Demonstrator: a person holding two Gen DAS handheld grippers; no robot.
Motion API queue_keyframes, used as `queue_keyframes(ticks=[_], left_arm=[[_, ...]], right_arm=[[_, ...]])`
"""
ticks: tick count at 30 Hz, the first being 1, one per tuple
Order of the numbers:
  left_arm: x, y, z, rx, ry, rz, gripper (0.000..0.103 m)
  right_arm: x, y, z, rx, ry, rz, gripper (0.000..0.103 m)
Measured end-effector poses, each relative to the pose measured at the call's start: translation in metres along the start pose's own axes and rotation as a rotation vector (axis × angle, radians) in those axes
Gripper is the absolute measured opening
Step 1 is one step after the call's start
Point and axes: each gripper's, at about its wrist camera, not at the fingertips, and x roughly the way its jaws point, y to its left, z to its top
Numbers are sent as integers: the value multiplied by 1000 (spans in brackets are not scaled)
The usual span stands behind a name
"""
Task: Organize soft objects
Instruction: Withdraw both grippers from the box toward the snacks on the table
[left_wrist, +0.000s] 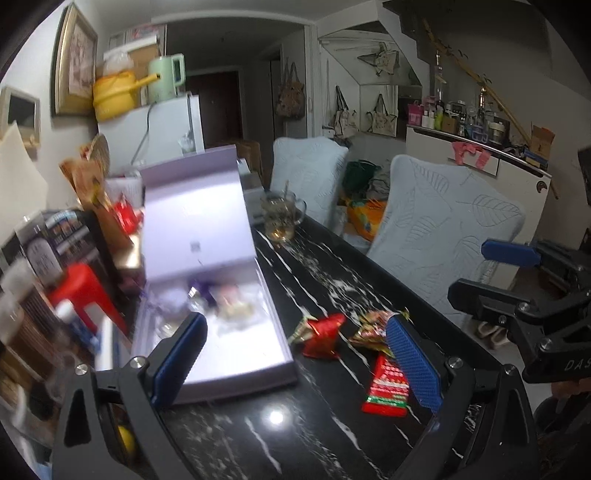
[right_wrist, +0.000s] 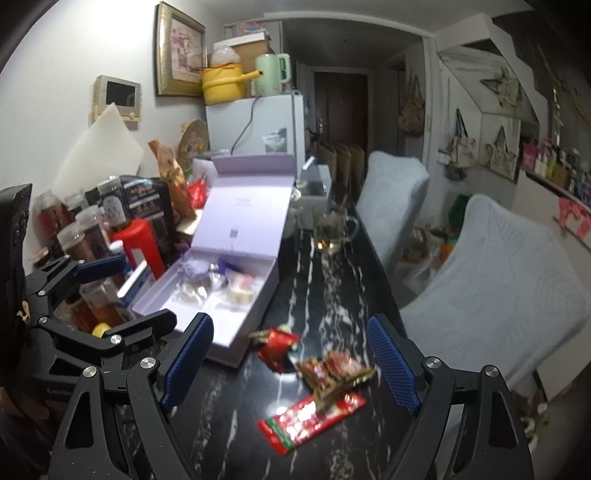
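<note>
Three snack packets lie on the black marble table (left_wrist: 314, 435): a crumpled red one (left_wrist: 323, 336) (right_wrist: 277, 345), a gold-and-red one (left_wrist: 369, 328) (right_wrist: 332, 373), and a long red-and-green one (left_wrist: 388, 384) (right_wrist: 314, 413). To their left sits an open lavender box (left_wrist: 229, 343) (right_wrist: 221, 295), lid raised, with small wrapped items inside. My left gripper (left_wrist: 295, 358) is open above the box's near corner and the packets, holding nothing. My right gripper (right_wrist: 291, 363) is open too, hovering over the packets with its pads apart from them. Each gripper also shows in the other's view: right gripper (left_wrist: 469, 269), left gripper (right_wrist: 147, 291).
A glass mug (left_wrist: 282, 216) (right_wrist: 334, 229) stands farther along the table. Bottles, jars and a red container (right_wrist: 136, 243) crowd the table's left side by the wall. Two covered chairs (left_wrist: 443, 229) (right_wrist: 498, 288) line the right edge. A white fridge (right_wrist: 255, 125) stands at the far end.
</note>
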Motion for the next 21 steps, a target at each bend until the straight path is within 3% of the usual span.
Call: queue_keyframes(ticks=[15, 21], left_arm=[[64, -16, -41, -73, 137, -64, 99], [93, -33, -46, -31, 164, -56, 99]], right_arm=[[38, -49, -66, 94, 101, -57, 86], [52, -76, -87, 177, 140, -51, 86]])
